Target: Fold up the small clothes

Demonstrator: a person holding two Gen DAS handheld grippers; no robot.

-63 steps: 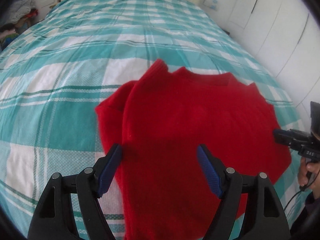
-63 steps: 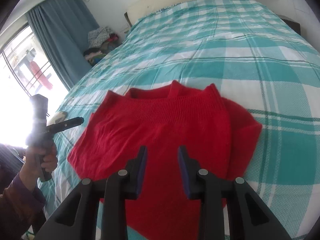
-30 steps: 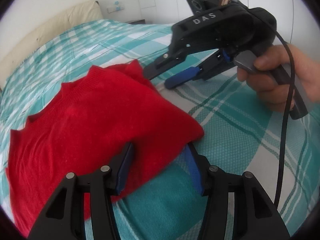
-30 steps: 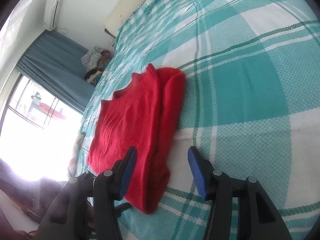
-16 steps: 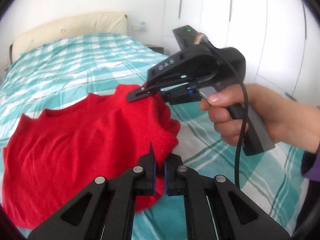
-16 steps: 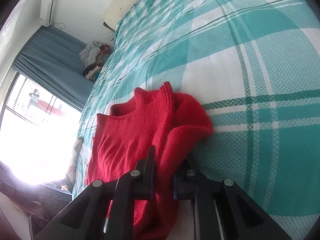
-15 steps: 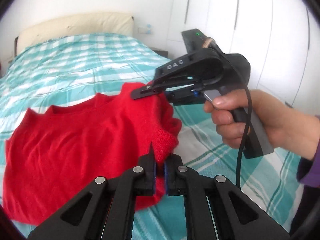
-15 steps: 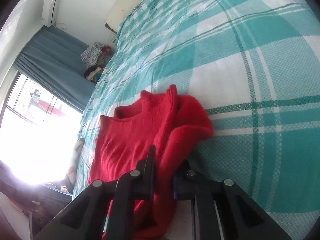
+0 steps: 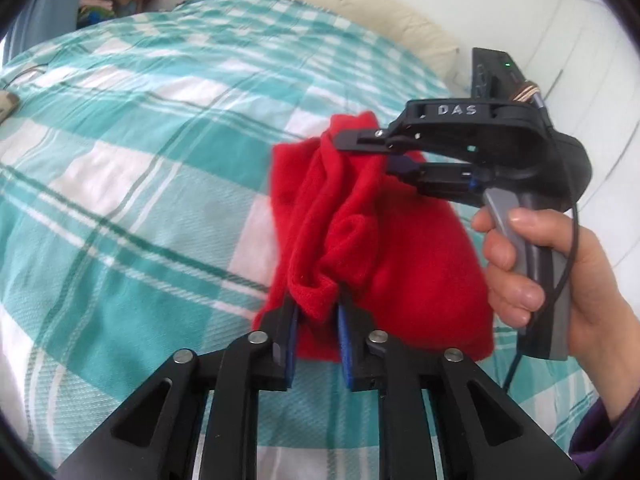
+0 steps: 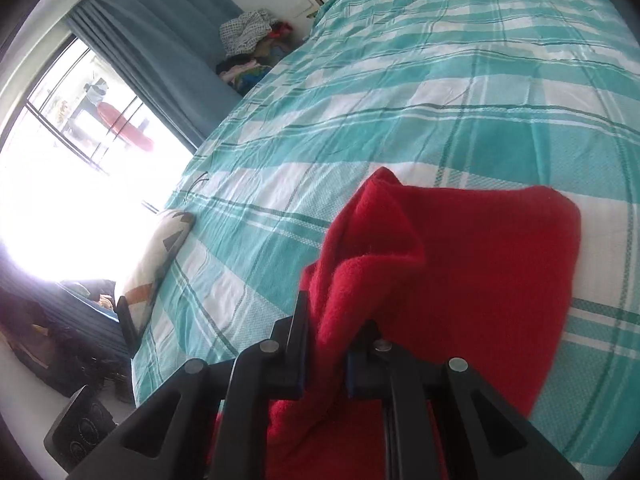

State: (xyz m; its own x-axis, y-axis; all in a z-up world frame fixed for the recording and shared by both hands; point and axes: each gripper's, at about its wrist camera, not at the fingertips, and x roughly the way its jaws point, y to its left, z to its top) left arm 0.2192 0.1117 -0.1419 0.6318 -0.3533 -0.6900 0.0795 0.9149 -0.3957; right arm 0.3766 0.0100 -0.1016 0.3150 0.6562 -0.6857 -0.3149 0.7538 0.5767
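Note:
A red sweater point(image 9: 400, 260) lies folded over on itself on the teal checked bed point(image 9: 140, 140). A bunched fold of it sits between the blue pads of my left gripper point(image 9: 316, 304), which still pinch it while the jaws are opening. The right gripper point(image 9: 366, 152), held by a hand point(image 9: 560, 272), has the sweater's far corner between its fingers. In the right wrist view the red sweater point(image 10: 480, 260) drapes over and between the fingers of my right gripper point(image 10: 336, 316). Its jaws are opening too, with the cloth still caught between them.
A cream pillow point(image 9: 340, 8) lies at the head of the bed, with white cupboard doors point(image 9: 580, 60) to the right. A pile of clothes point(image 10: 252, 48) sits by the blue curtain point(image 10: 160, 40). A patterned cushion point(image 10: 160, 256) leans at the bed's edge.
Both grippers closed on the sweater's right edge and carried it across to the left, folding the sweater over. Their jaws now stand slightly wider than half a second ago.

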